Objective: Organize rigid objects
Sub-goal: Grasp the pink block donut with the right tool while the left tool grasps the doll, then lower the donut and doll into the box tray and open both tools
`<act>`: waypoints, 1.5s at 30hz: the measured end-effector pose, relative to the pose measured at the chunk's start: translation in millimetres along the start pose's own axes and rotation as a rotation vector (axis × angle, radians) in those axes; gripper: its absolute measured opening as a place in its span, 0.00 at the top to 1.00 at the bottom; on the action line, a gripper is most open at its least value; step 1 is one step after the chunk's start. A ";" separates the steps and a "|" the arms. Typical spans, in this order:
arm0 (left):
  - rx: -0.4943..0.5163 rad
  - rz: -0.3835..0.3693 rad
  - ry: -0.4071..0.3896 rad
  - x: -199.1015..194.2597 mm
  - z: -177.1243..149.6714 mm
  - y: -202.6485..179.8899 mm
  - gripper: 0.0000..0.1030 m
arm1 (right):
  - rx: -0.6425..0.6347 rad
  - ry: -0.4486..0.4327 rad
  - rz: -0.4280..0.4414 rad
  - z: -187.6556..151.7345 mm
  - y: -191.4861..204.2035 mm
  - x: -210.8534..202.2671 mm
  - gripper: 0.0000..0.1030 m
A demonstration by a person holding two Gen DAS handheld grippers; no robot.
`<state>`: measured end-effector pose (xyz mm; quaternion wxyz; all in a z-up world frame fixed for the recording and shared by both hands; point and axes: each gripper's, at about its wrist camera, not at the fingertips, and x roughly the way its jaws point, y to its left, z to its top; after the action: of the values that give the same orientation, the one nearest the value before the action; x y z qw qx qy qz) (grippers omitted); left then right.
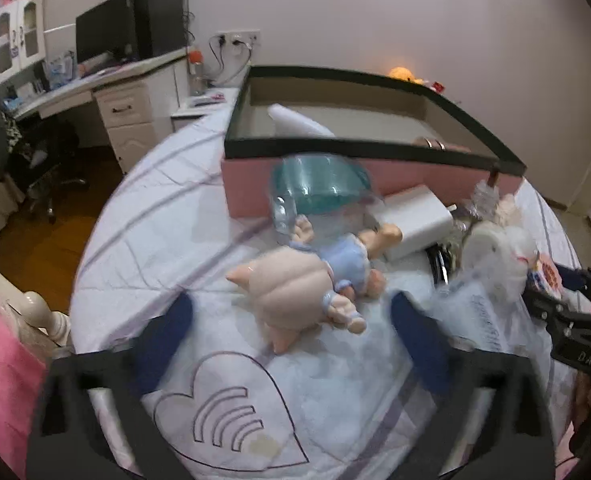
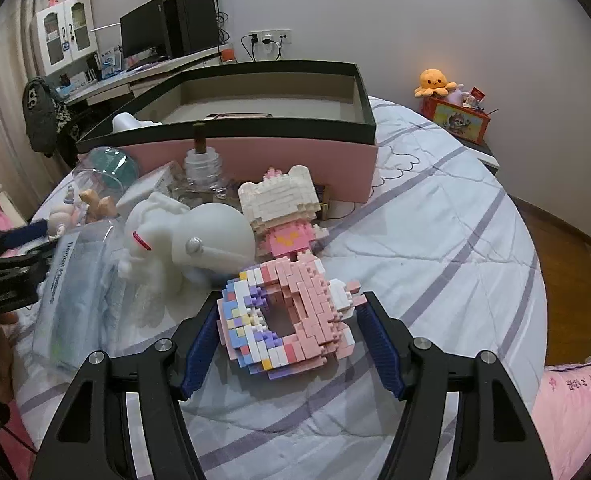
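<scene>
In the left wrist view a small doll [image 1: 347,256] with a pale pink head and a blue dress lies on the bedsheet. My left gripper [image 1: 291,300] is open wide, with its fingertips either side of the doll's head and not touching it. Behind the doll lie a clear jar with a teal lid [image 1: 319,188] and a white charger [image 1: 419,220]. In the right wrist view my right gripper [image 2: 291,304] is shut on a pastel brick ring [image 2: 287,320], one pad against each side. The pink storage box [image 2: 255,156] with a dark rim stands open behind.
A white round toy [image 2: 211,236], a brick cat figure [image 2: 283,208], a glass bottle [image 2: 203,164] and a clear plastic pouch [image 2: 79,280] crowd the bed [image 2: 435,240] before the box. A desk with a monitor [image 1: 107,36] stands far left. Wooden floor [image 2: 567,280] lies beyond the bed's right edge.
</scene>
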<state>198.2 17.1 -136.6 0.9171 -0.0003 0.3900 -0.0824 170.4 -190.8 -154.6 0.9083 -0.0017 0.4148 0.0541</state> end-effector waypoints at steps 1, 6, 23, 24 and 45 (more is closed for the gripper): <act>-0.005 -0.016 -0.007 0.0 2.2 1.1 0.00 | 0.002 0.001 0.001 -0.1 -0.6 0.4 0.34; -0.039 -0.051 0.032 18.8 14.3 1.7 0.27 | -0.004 0.003 -0.003 1.0 1.1 1.1 0.34; -0.067 -0.020 -0.089 -28.2 -0.6 14.6 0.28 | -0.008 -0.069 0.010 4.0 2.9 -29.3 0.34; -0.065 -0.017 -0.099 -32.6 -0.5 15.2 0.28 | -0.009 -0.077 0.011 5.0 3.1 -32.8 0.34; 0.001 -0.025 -0.292 -62.8 87.6 -2.1 0.28 | -0.062 -0.263 0.039 111.6 11.8 -56.6 0.34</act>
<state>217.7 19.0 -30.6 0.9630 -0.0164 0.2525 -0.0929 216.5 -179.2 -38.2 0.9531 -0.0145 0.2903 0.0842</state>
